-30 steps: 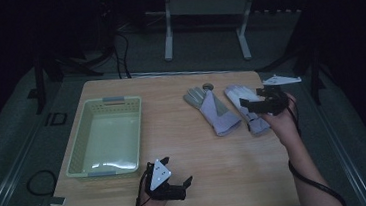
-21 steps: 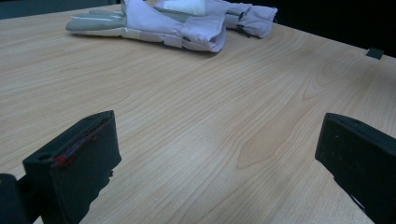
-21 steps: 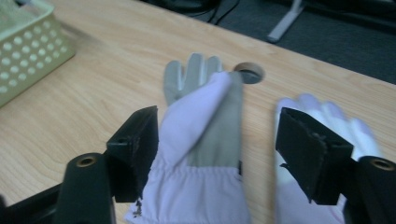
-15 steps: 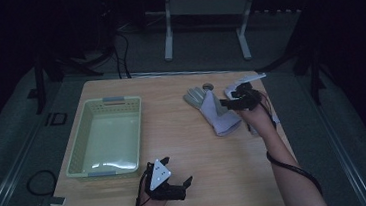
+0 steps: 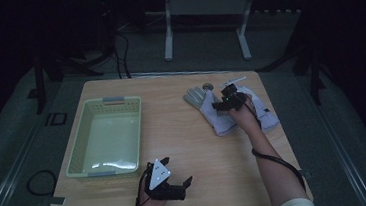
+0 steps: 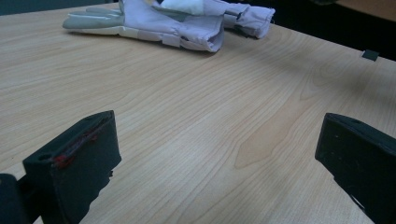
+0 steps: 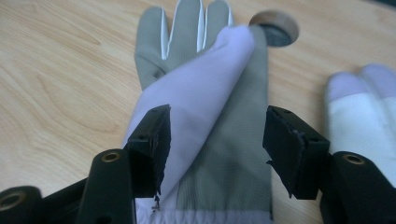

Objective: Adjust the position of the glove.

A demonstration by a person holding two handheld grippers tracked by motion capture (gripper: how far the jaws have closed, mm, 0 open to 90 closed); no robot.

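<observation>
Nearest to you, your left gripper (image 5: 187, 182) is resting low at the front edge of the table (image 5: 183, 133), its grey three-cornered plate facing up. Its jaws are standing wide apart with nothing between them; in the left gripper view bare wood is lying between the two black jaws, and the gloves are showing far off across the tabletop.

Just beyond that gripper and off to your left, the pale green basket (image 5: 75, 157) is sitting on the table with its long side running away from you.

Farther out on your right side, your right gripper (image 5: 217, 106) is hovering low over the near glove (image 7: 219, 116), the grey and pale lilac one lying flat with its fingers pointing away from you. Its jaws have just been closing and are now standing half open, one on either side of the glove's palm. A lilac flap of the glove is lying folded across the palm, its edge beside the left-hand jaw in the right gripper view. Whether the pads are pressing on the fabric, I cannot tell for sure; a gap is showing at the right-hand jaw.

The second glove (image 5: 266, 116) is lying just beside the first, on its right. Beyond the fingertips a small round wooden disc (image 7: 275, 27) is sitting on the table.
</observation>
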